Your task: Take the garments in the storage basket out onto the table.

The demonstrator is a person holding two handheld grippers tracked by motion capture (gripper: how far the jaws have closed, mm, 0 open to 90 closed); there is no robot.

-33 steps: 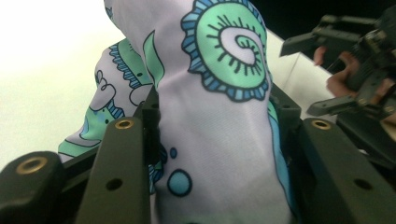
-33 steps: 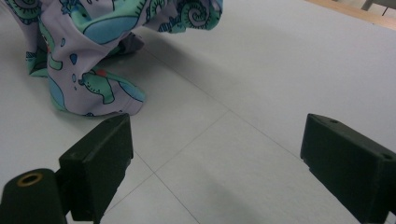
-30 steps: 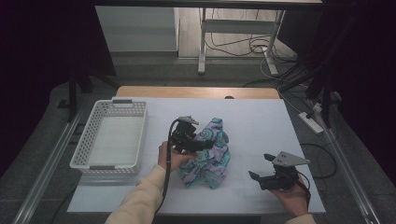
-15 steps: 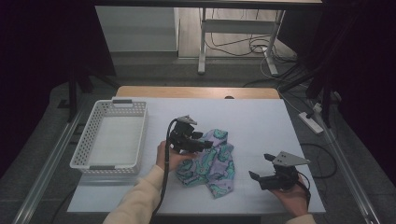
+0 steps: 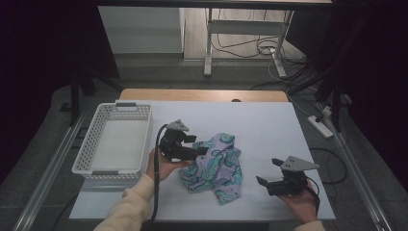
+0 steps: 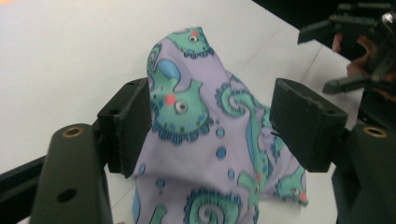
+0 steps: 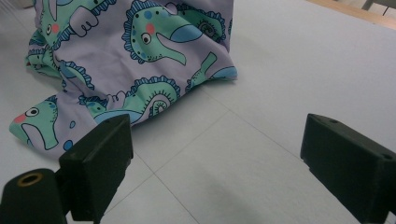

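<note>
Left of my left gripper (image 5: 201, 150) the basket (image 5: 86, 159) waits. Its jaws have just been opening, the cloth (image 5: 216, 166) loose between them on the table (image 5: 269, 120); my right gripper (image 5: 267, 171) stands spread beside it, ready.

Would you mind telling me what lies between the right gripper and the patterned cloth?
Nothing: in the high view a bare strip of white table separates the right gripper from the cloth, and the right gripper view shows the same.

Bare table (image 5: 269, 125) right of cloth (image 5: 214, 166) – free passage; basket (image 5: 113, 144) blocks left.
</note>
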